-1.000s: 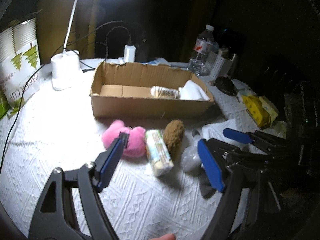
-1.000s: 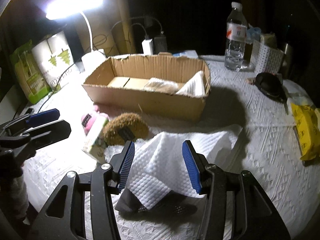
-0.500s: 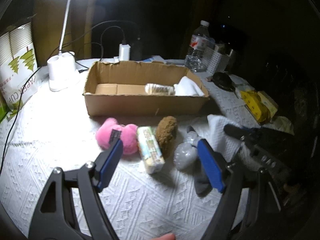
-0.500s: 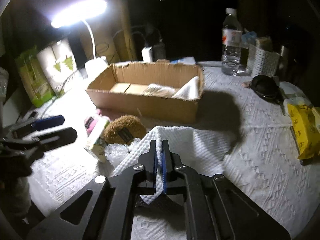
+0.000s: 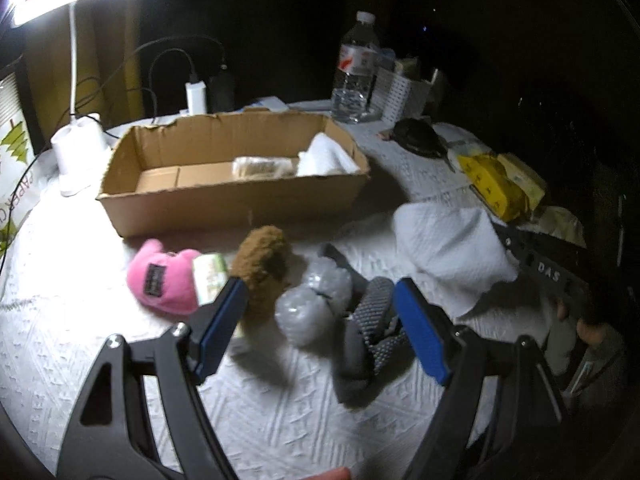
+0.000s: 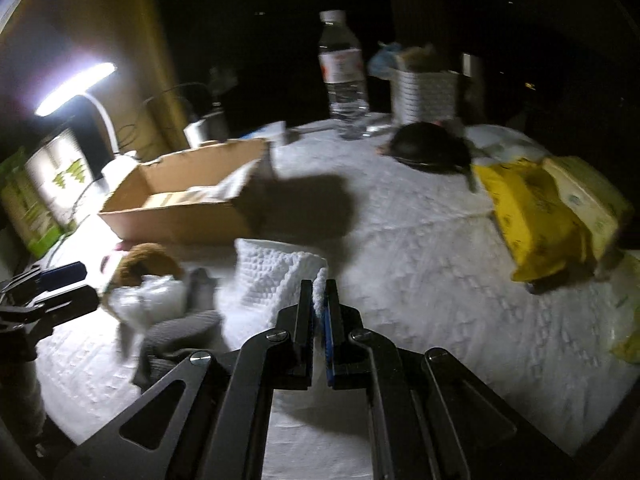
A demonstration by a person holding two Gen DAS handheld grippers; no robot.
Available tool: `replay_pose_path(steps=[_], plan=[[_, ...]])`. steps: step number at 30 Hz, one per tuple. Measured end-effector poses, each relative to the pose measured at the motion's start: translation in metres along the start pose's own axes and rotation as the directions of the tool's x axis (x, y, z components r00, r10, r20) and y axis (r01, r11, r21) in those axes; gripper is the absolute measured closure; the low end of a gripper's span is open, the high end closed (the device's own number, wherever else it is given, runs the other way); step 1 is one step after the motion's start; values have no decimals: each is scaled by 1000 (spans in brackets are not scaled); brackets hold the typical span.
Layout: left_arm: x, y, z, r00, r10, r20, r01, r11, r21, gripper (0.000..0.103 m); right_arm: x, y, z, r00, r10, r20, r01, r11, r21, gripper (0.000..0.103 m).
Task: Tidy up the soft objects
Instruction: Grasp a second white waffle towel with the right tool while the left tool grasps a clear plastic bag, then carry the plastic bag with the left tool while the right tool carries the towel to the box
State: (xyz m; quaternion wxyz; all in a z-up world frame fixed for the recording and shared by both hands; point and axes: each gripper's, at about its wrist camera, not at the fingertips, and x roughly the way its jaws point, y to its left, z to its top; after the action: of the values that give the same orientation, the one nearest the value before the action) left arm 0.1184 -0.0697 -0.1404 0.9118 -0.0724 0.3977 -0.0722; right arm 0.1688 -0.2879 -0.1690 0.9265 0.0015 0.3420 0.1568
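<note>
White quilted cloth (image 6: 276,280), clamped in the closed jaws of the right gripper (image 6: 319,312), hangs short of the open cardboard box (image 5: 236,200) holding two items; pink plush (image 5: 164,280), brown plush (image 5: 262,260), bubble wrap (image 5: 308,300) and grey sock (image 5: 368,320) remain before it, left gripper (image 5: 320,328) jaws apart.

Left gripper (image 5: 320,320) hangs wide open over the table, with crumpled clear plastic (image 5: 310,304) and a grey sock (image 5: 366,332) between its blue pads. Pink plush (image 5: 162,282) at 10 o'clock, brown plush (image 5: 262,266) beside it. Cardboard box (image 5: 224,200) at 12, white cloth (image 5: 452,256) lifted at 2.
</note>
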Motion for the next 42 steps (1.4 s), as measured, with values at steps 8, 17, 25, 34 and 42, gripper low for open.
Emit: replay_pose_path(steps=[8, 17, 25, 34, 42], plan=[[20, -5, 2, 999, 33, -40, -32, 999, 17, 25, 24, -16, 6, 999, -44, 2, 44, 999, 13, 98], [48, -7, 3, 995, 53, -85, -51, 998, 27, 26, 47, -11, 10, 1000, 10, -21, -10, 1000, 28, 98], [66, -9, 1, 990, 63, -129, -58, 997, 41, 55, 50, 6, 10, 985, 169, -38, -167, 984, 59, 46], [61, -6, -1, 992, 35, -123, -29, 998, 47, 61, 71, 39, -1, 962, 234, -139, -234, 972, 14, 45], [47, -1, -4, 995, 18, -94, -14, 999, 41, 62, 83, 64, 2, 955, 242, -173, -252, 967, -40, 45]])
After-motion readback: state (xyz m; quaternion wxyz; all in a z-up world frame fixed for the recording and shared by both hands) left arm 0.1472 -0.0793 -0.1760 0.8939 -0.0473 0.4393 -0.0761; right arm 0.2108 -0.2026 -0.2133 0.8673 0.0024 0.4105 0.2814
